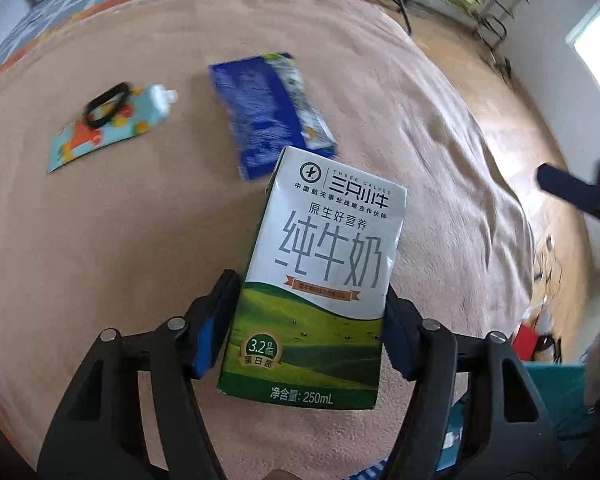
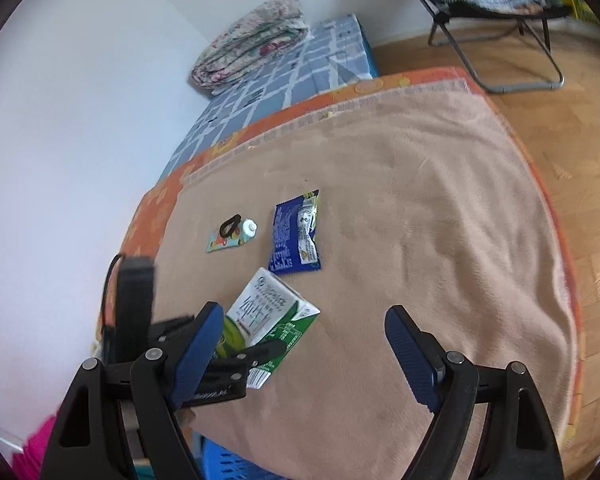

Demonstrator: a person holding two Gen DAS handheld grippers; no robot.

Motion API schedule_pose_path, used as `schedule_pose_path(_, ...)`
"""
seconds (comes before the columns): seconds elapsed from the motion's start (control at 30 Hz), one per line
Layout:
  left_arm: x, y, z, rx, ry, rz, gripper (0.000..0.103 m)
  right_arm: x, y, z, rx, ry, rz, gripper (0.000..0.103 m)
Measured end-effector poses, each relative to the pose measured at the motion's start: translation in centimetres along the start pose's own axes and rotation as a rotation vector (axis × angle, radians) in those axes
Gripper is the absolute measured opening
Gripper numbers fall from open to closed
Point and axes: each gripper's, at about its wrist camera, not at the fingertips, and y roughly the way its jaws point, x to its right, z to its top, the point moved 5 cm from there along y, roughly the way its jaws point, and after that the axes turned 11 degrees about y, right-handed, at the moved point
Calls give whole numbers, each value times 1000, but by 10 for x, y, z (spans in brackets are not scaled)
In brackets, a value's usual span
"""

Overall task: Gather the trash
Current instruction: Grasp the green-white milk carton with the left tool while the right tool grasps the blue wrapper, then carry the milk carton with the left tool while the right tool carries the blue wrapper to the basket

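Observation:
A white and green milk carton [image 1: 320,280] lies on the tan blanket [image 1: 120,260]. My left gripper [image 1: 308,320] is shut on it, with a blue pad against each long side. From the right wrist view the carton [image 2: 268,304] shows with one left finger [image 2: 264,350] along its side. My right gripper [image 2: 304,344] hangs open and empty just right of the carton; one of its fingers [image 1: 568,192] shows in the left wrist view. Beyond the carton lie a blue snack wrapper [image 1: 268,112] and a colourful spouted pouch [image 1: 112,128] with a black hair tie [image 1: 106,104] on it.
The blanket [image 2: 420,200] covers a bed with an orange border. A folded floral quilt [image 2: 248,44] rests on blue-checked bedding [image 2: 300,76] by the white wall. A folding chair [image 2: 492,12] stands on the wood floor [image 2: 580,160]. A blue crate [image 2: 228,460] sits below the near edge.

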Motion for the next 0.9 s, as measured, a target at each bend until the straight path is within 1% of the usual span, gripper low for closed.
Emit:
schedule_pose_path(0.13,-23,-9,-10,8,-31,30,68,-11,28,9,-26,-29,-21,85)
schedule_pose_path(0.33,-58,-25,-40,9,-90,64,68,-27,79,24,-47,-73,-93,85)
schedule_pose_path(0.4,-70,-33,-47,16,-102,77,68,-33,101,30,-50,-88,-137,85)
schedule_pose_path(0.5,-82,-43,-60,22,-116,91,68,-39,127,35,-57,-98,-179,85)
schedule_pose_path(0.6,-94,-51,-72,26,-138,91,68,-43,152,35,-78,-106,-224,85)
schedule_pose_path(0.67,-99,-56,-77,33,-150,91,68,-44,166,35,-85,-128,-282,85)
schedule_pose_path(0.73,-103,-59,-78,40,-161,89,68,-46,172,35,-76,-150,-307,85)
schedule_pose_path(0.8,-107,-65,-83,48,-165,89,68,-48,174,35,-63,-190,-335,80)
schedule_pose_path(0.87,-106,-71,-84,57,-167,88,68,-49,173,34,-52,-225,-366,63)
schedule_pose_path(0.9,-106,-73,-84,62,-169,88,68,-48,172,33,-50,-235,-372,58)
